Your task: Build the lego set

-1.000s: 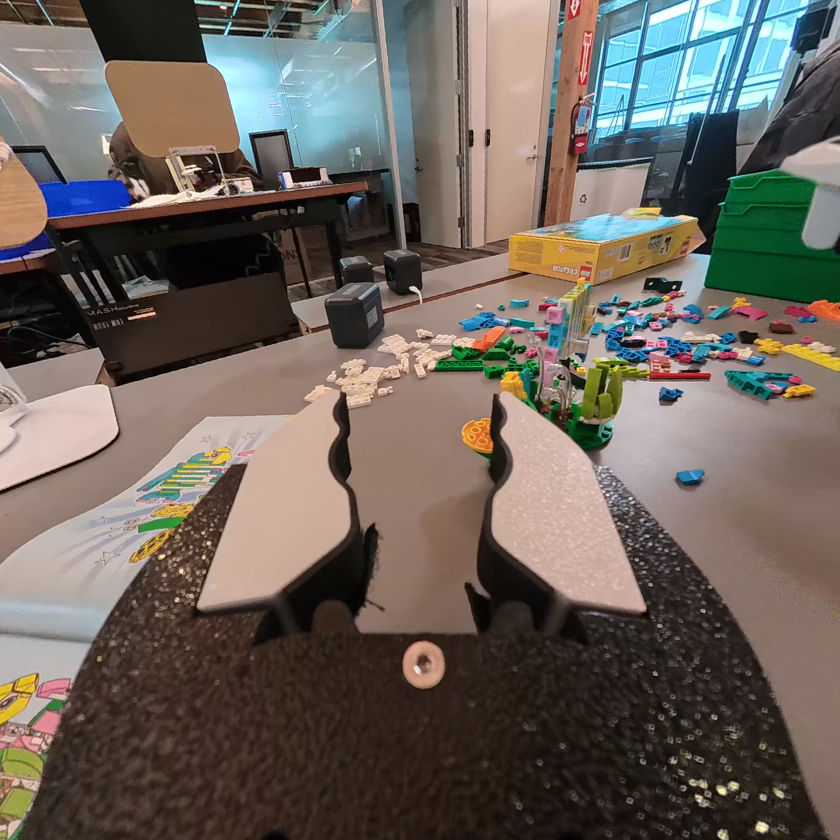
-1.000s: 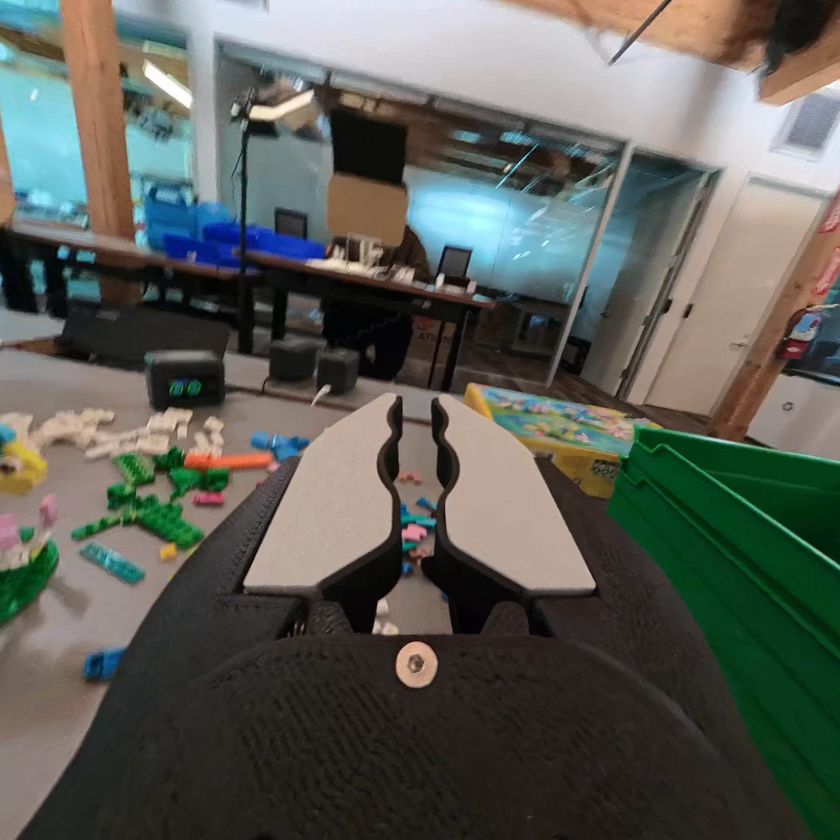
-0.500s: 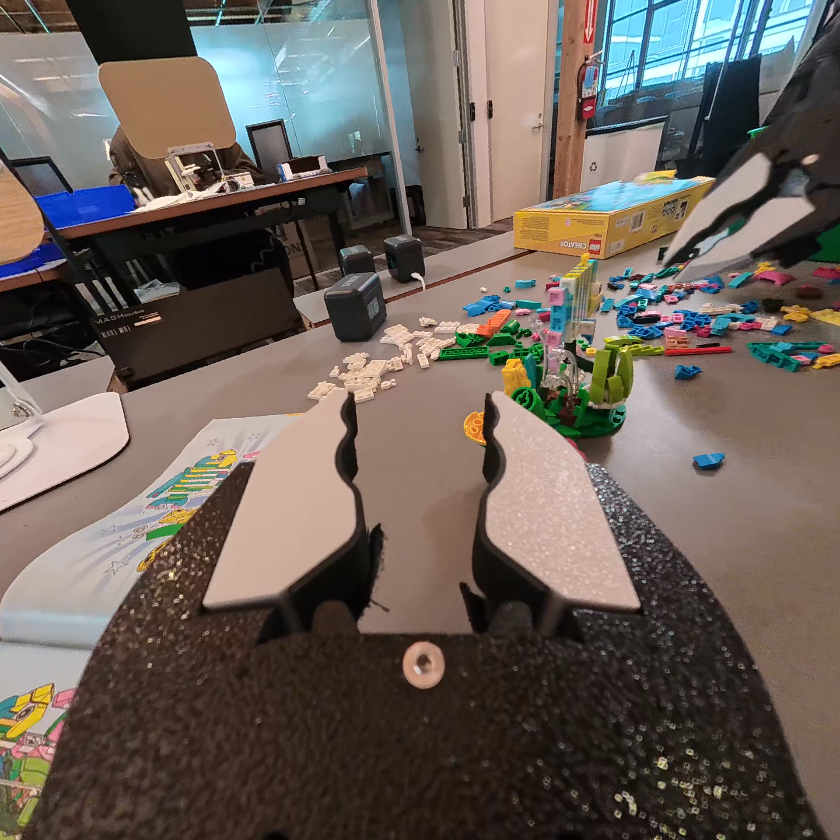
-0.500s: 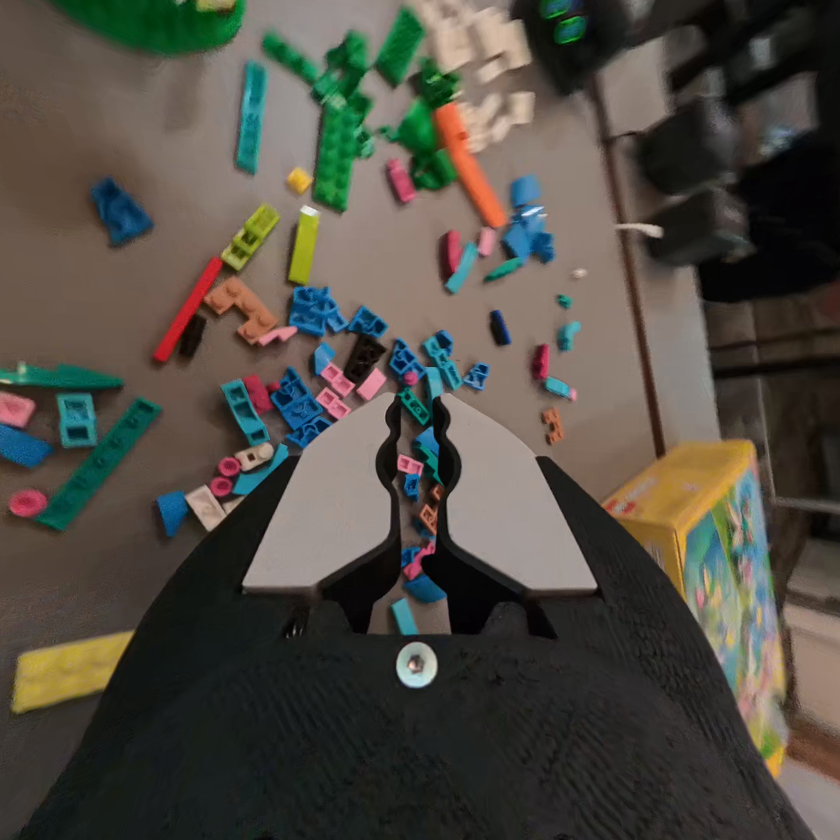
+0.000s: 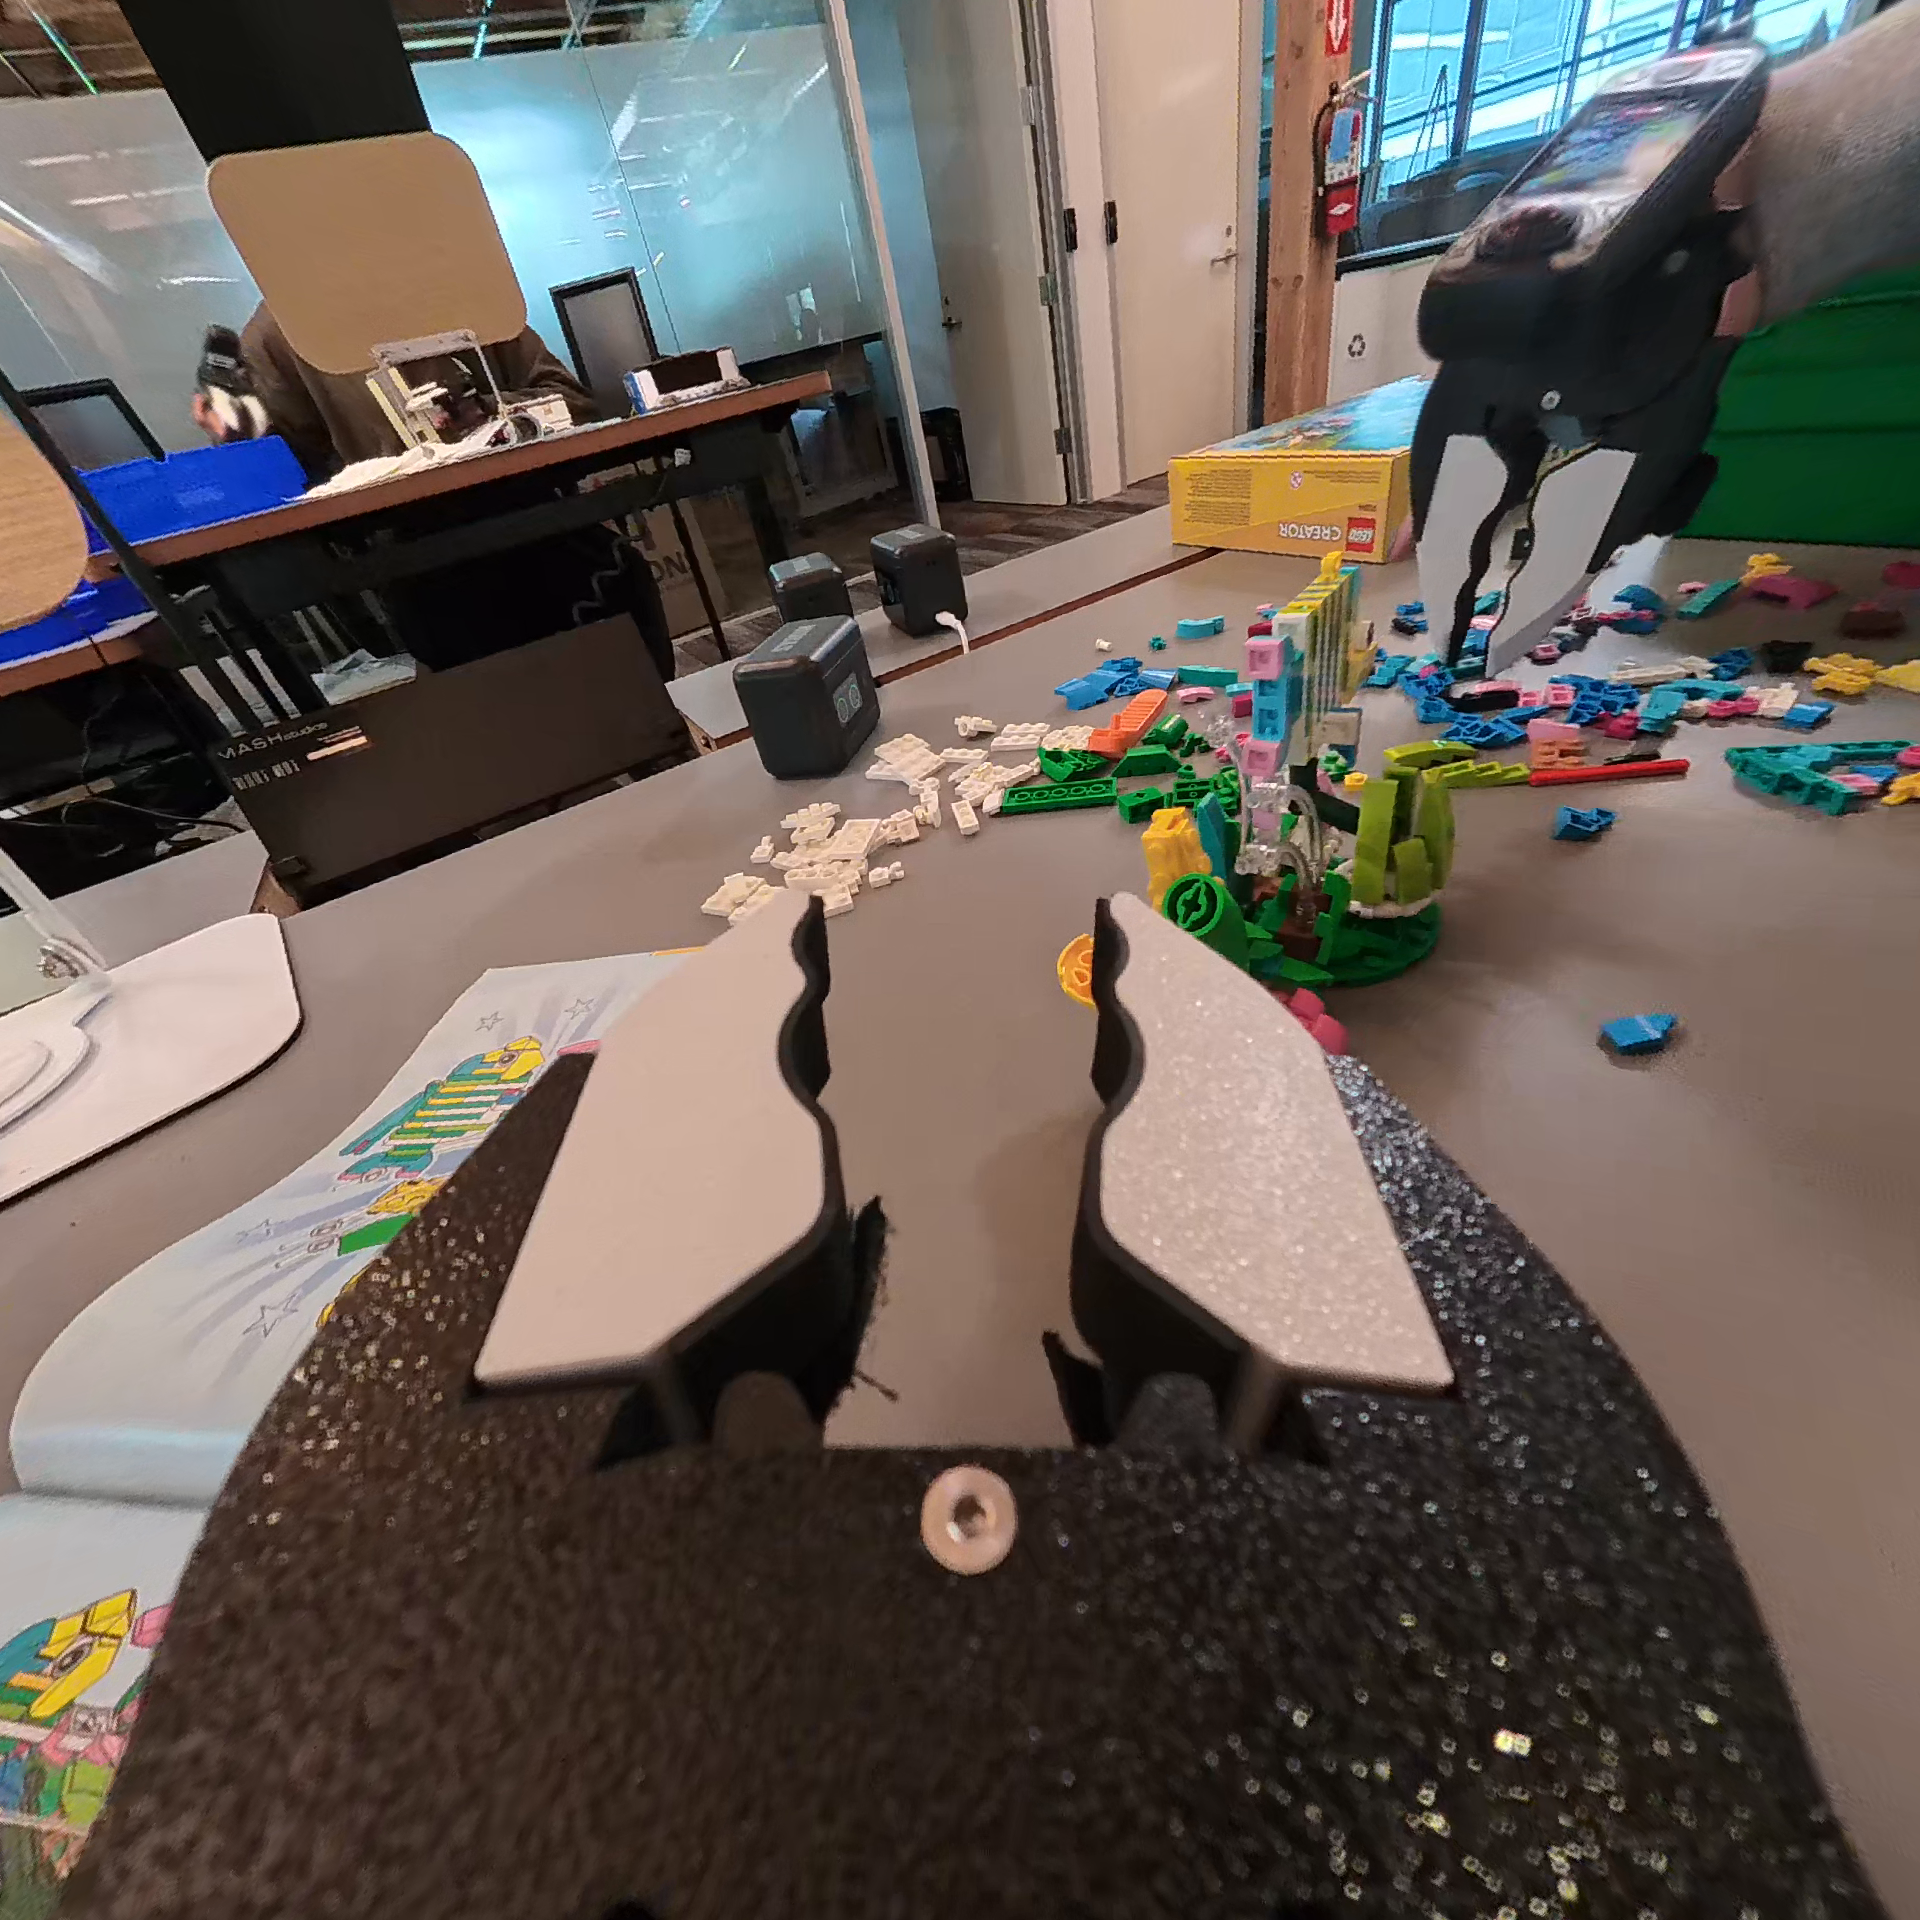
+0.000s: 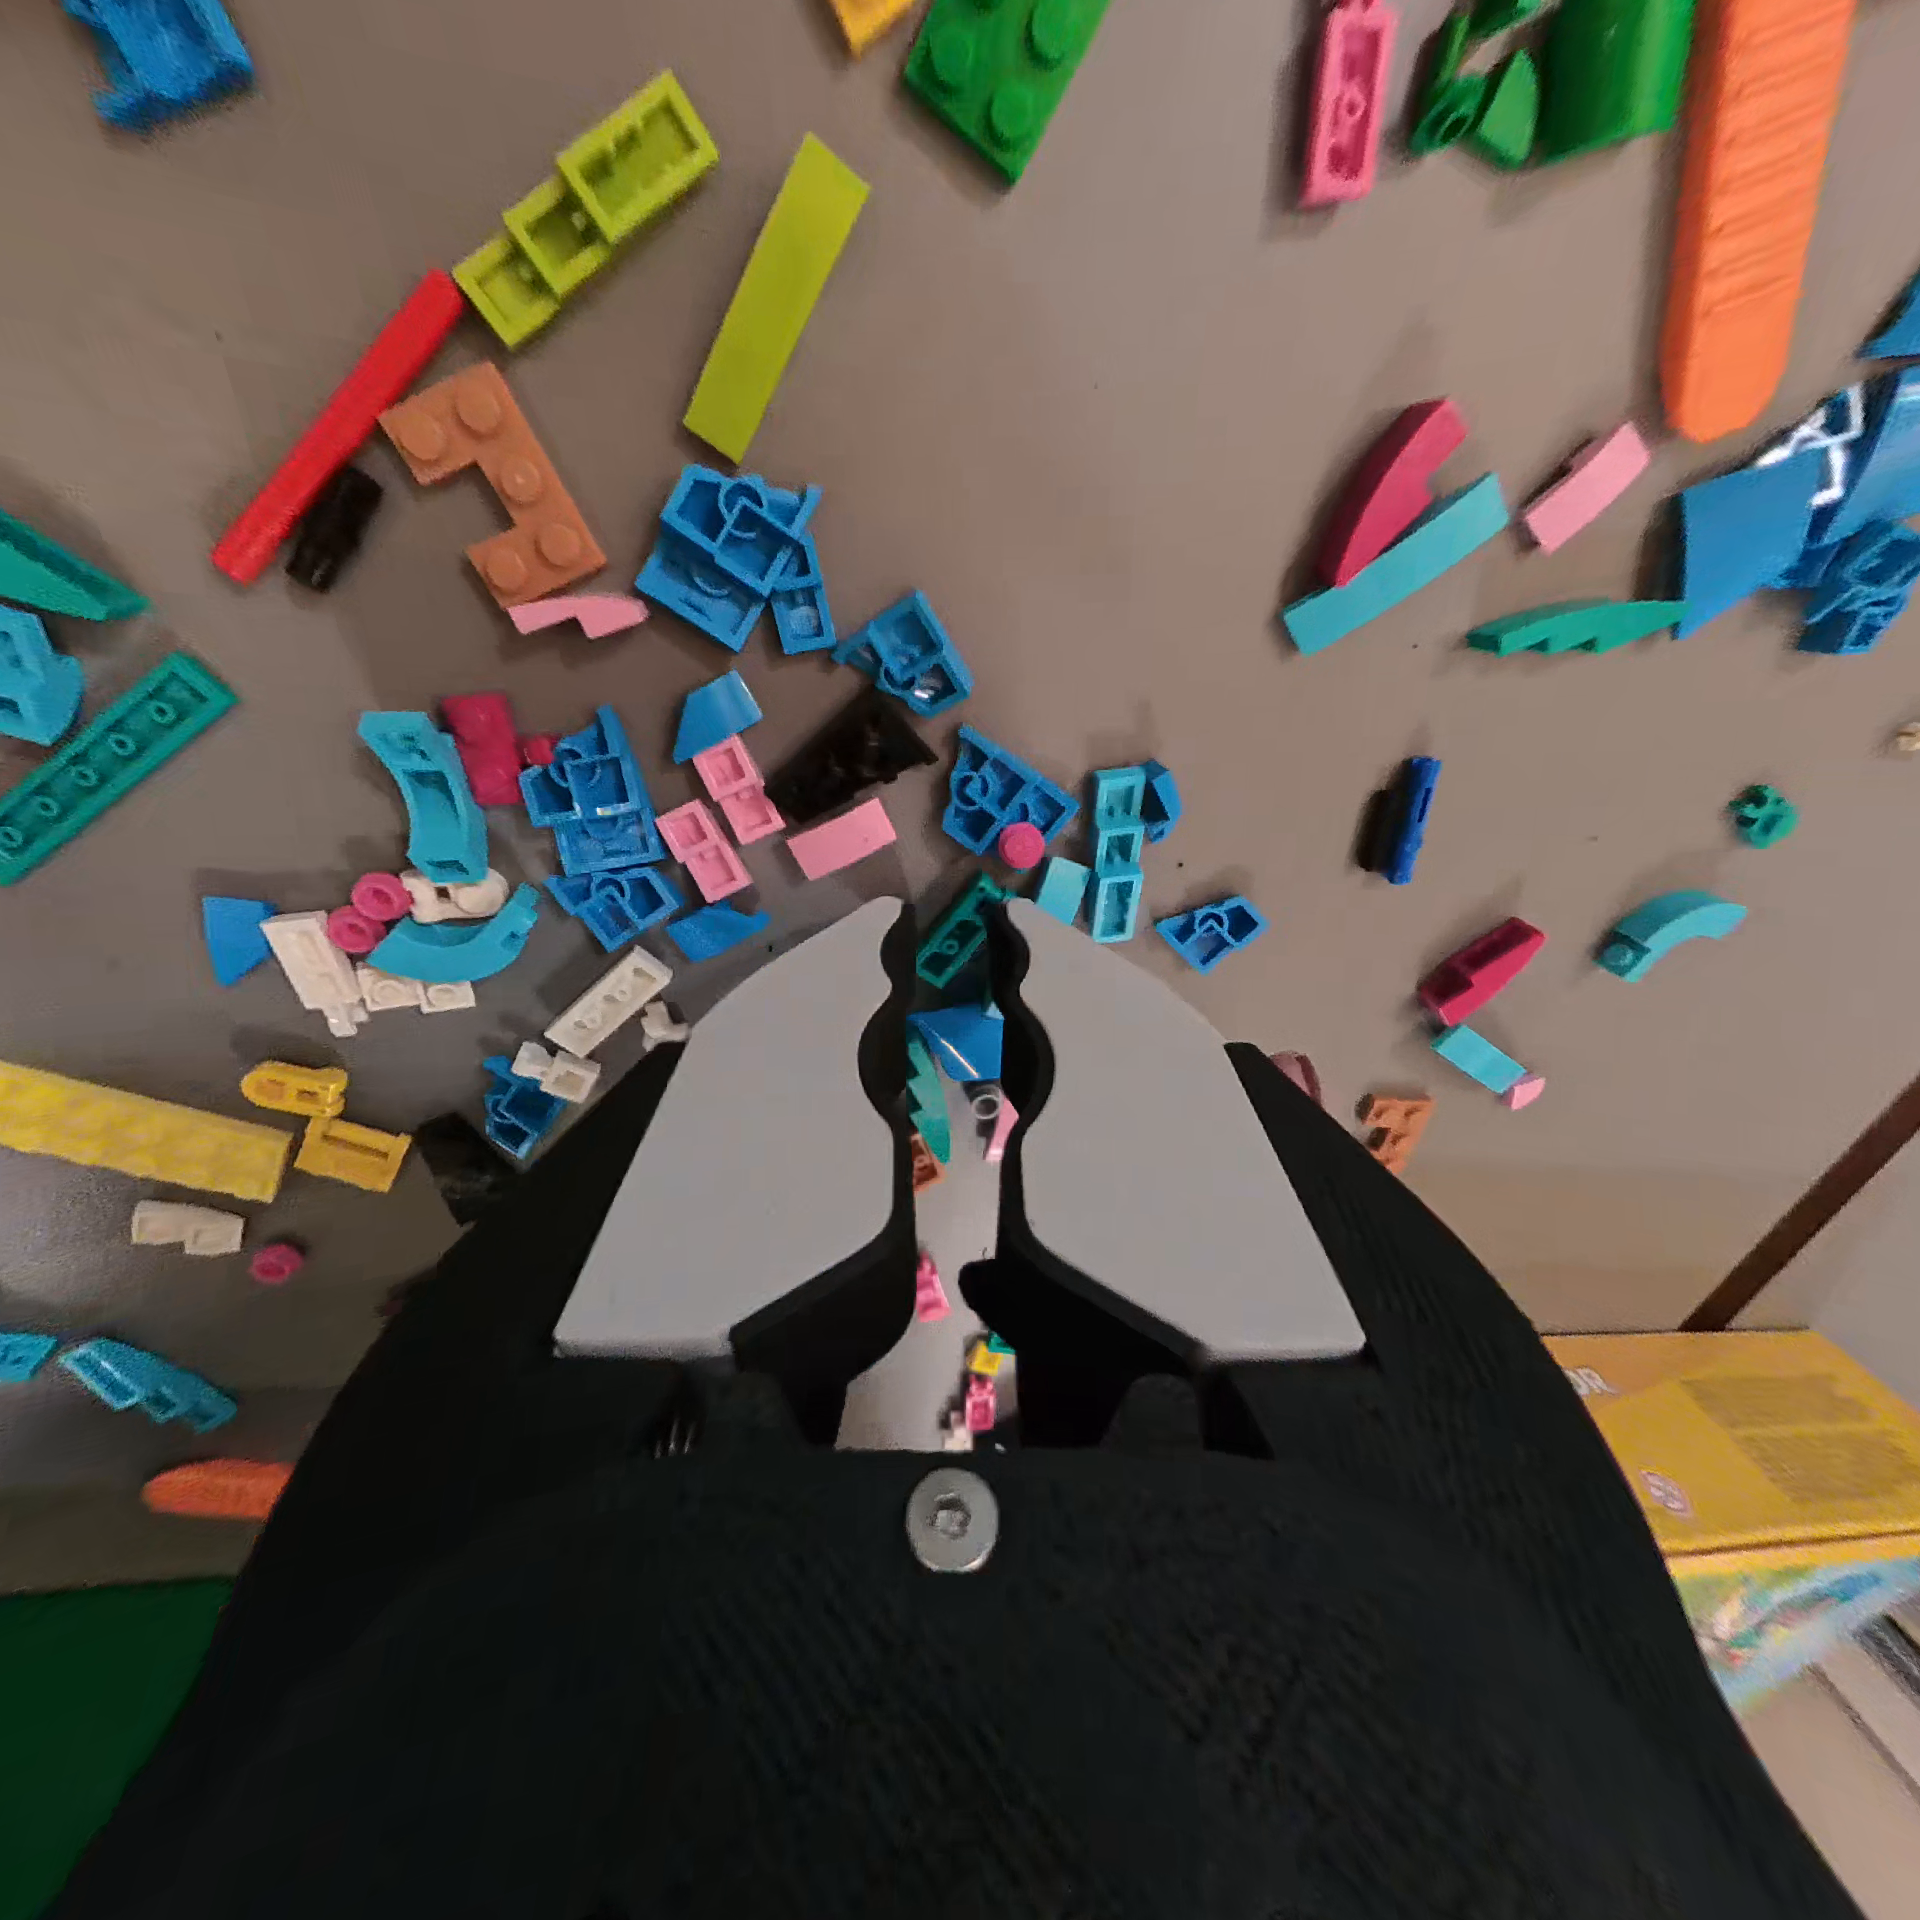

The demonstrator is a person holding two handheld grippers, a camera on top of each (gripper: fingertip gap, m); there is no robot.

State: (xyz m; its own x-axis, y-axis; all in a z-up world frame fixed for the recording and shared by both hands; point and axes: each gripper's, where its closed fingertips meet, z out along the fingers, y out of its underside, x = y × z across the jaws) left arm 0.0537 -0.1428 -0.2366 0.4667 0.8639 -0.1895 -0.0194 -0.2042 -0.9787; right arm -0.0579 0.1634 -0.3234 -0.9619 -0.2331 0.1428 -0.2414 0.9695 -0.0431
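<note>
glass-walled office, desks

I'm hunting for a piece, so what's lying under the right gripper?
Under the right gripper, through the gap between its narrowly parted jaws, show a teal plate, a blue wedge and small pink bits on the table. Whatever lies beneath its grey fingers and black body is covered.

Under the right gripper, between and behind its jaws, small bricks are half hidden; whether the teal piece at the tips is touched cannot be told, and the orange piece far beyond the jaws is blurred
</note>
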